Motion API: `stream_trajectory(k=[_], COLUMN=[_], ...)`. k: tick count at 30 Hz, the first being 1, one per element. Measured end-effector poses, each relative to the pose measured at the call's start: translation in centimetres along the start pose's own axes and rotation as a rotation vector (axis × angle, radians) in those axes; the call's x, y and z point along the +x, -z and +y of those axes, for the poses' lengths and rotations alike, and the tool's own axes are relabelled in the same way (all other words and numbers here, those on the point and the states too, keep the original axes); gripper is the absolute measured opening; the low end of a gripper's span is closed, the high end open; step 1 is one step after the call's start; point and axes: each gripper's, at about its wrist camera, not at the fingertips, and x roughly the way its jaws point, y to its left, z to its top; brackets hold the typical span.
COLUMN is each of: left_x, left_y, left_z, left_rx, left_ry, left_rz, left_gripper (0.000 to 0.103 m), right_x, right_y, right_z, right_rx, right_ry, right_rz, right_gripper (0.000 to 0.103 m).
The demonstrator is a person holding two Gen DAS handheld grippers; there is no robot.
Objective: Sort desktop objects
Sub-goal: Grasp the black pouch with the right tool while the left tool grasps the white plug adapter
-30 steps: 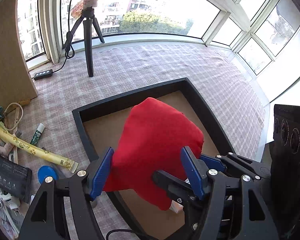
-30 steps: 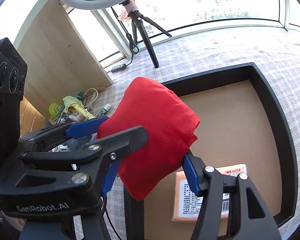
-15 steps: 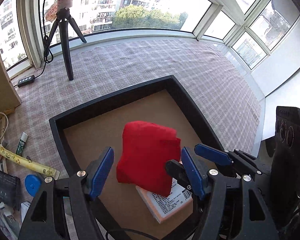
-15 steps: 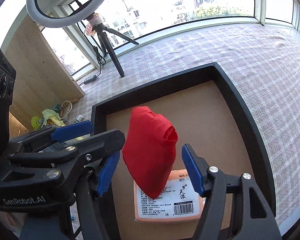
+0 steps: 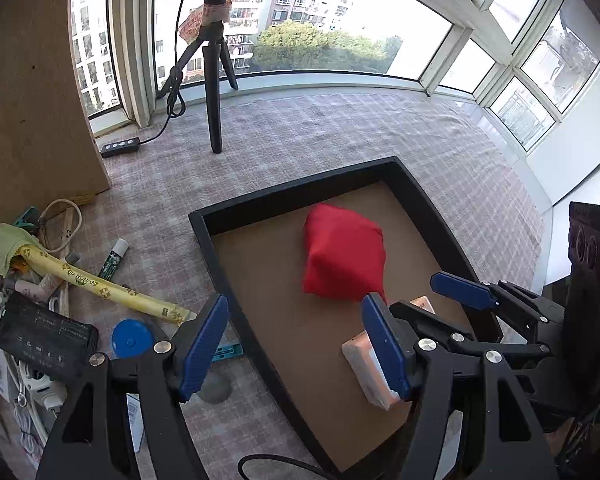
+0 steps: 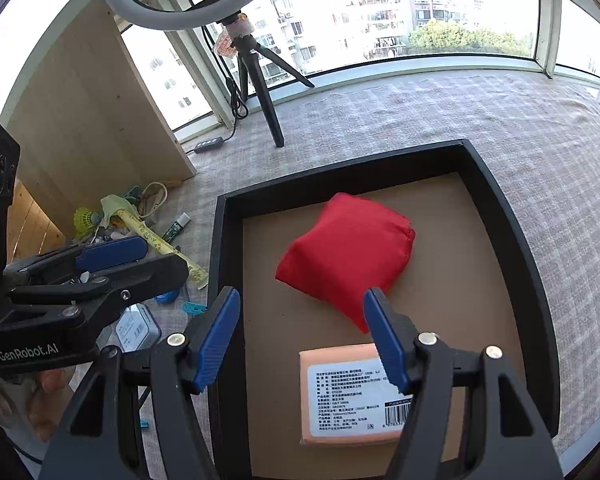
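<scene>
I see the red pouch [image 6: 346, 256] lying inside the black tray [image 6: 500, 200]; both my left gripper [image 5: 296, 344] and right gripper [image 6: 304, 336] gape wide, empty.

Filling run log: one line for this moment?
red pouch: in tray | pink pack: in tray | left gripper: open, empty | right gripper: open, empty

Ring-light tripod [image 5: 214, 92] beside wooden board [image 5: 28, 92]

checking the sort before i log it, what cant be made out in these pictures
- Pink packet, right wrist view: its label print is too small to read, and a tong finger covers the right edge.
- Same packet, left wrist view: mostly behind a tong finger.
- Clutter pile, left wrist view: cut off by the left edge, items overlapping.
</scene>
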Motion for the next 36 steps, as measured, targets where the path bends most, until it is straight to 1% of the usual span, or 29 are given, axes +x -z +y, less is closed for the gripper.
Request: stream_trajectory(k=[4,7,9,14,17,20,22,25,27,32,36], left_x=[-1.7,-2.7,-3.4,-4.1,-4.2,-4.2,-4.1,-3.6,-3.3,-2.1,-1.5], left_y=[2.0,3.8,5.1,8.1,9.6,10.6,11.0,11.1,11.0,10.5,10.0], left_z=[3.9,7.2,9.2,15.2,18.5,21.1,22.4,24.2,24.9,25.4,25.7], left_rx=[-0.053,-0.107,-0.130,-0.245,-0.321,-0.376,-0.405,-0.461,-0.484,-0.489,-0.507], left_ry=[-0.043,-0.072,-0.111,-0.165,-0.195,-0.215,-0.227,-0.207,-0.194,-0.193,-0.187], left_rz=[-0.015,-0.017,-0.020,0.003,0.022,0.029,0.035,0.051,0.059,0.086,0.092], left_gripper=[0.066,0.066,0.066,0.066,0.061,0.060,0.059,0.054,0.054,0.054,0.054], right_x=[0.3,1.0,1.6,3.2,4.4,5.6,6.5,7.8,8.7,11.0,12.8], right_y=[0.3,0.4,0.7,1.8,2.6,3.3,3.7,3.4,3.0,2.0,2.0], right_z=[2.5,4.7,6.1,9.8,11.9,14.2,15.7,17.9,19.2,22.4,24.9], right_rx=[-0.051,-0.105,-0.142,-0.230,-0.275,-0.324,-0.355,-0.394,-0.415,-0.476,-0.539], right_ry=[-0.034,-0.056,-0.063,-0.078,-0.101,-0.121,-0.133,-0.155,-0.165,-0.177,-0.183], right_rz=[-0.005,0.017,0.031,0.063,0.089,0.117,0.132,0.152,0.163,0.186,0.198], right_gripper=[0.064,0.064,0.064,0.064,0.064,0.064,0.064,0.064,0.064,0.064,0.064])
